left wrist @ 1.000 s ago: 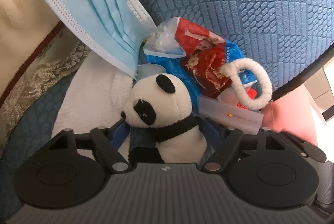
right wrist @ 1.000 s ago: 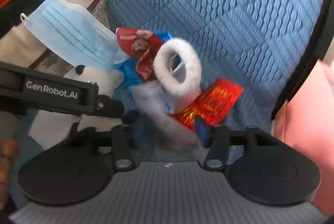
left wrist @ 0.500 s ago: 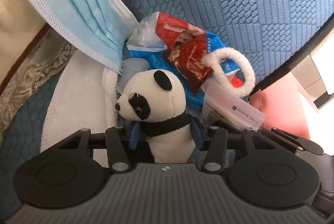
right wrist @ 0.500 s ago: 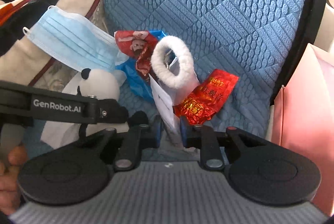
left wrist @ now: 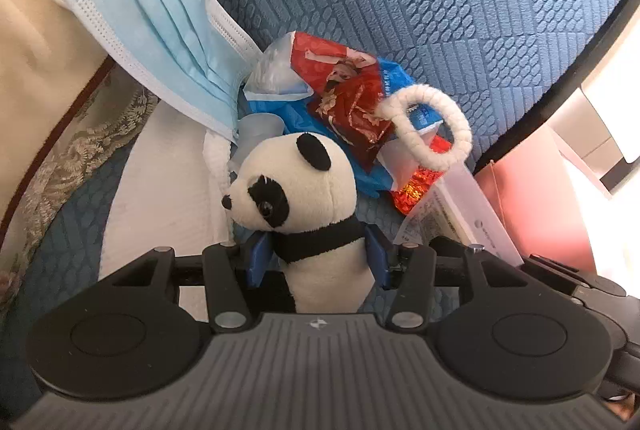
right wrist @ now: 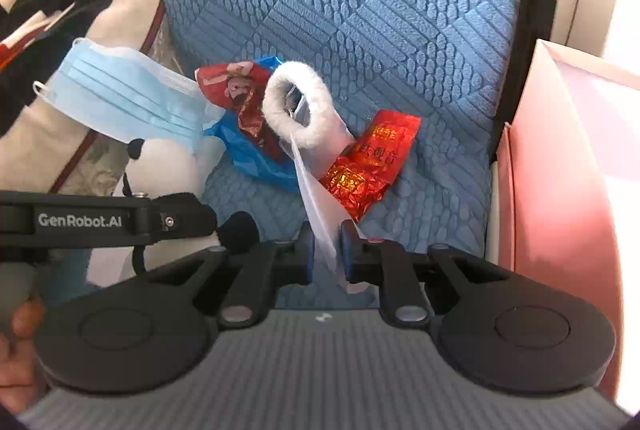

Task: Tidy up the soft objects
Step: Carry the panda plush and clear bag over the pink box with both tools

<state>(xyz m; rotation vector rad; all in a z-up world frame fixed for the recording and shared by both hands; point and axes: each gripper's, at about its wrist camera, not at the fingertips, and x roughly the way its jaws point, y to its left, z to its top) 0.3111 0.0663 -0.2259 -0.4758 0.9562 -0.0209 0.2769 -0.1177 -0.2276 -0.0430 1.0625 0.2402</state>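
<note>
On the blue quilted cushion (left wrist: pixel 460 9), the left gripper (left wrist: pixel 316 256) clamps the plush panda (left wrist: pixel 308 197) at its black-banded body, while the right gripper (right wrist: pixel 326 250), its jaws just closing, pinches the clear plastic packet (right wrist: pixel 316 205) bearing a fluffy white ring (right wrist: pixel 298 105) beside a red foil sachet (right wrist: pixel 368 165).

Mask (left wrist: pixel 160 41) lies left of wrappers (left wrist: pixel 348 97), panda (left wrist: pixel 304 189) in front.

panda (left wrist: pixel 304 197): one, in left claw
mask (left wrist: pixel 160 41): one
fuzzy ring (right wrist: pixel 298 109): one
red packets (right wrist: pixel 372 161): two
clear pouch (right wrist: pixel 324 218): one, in right claw
</note>
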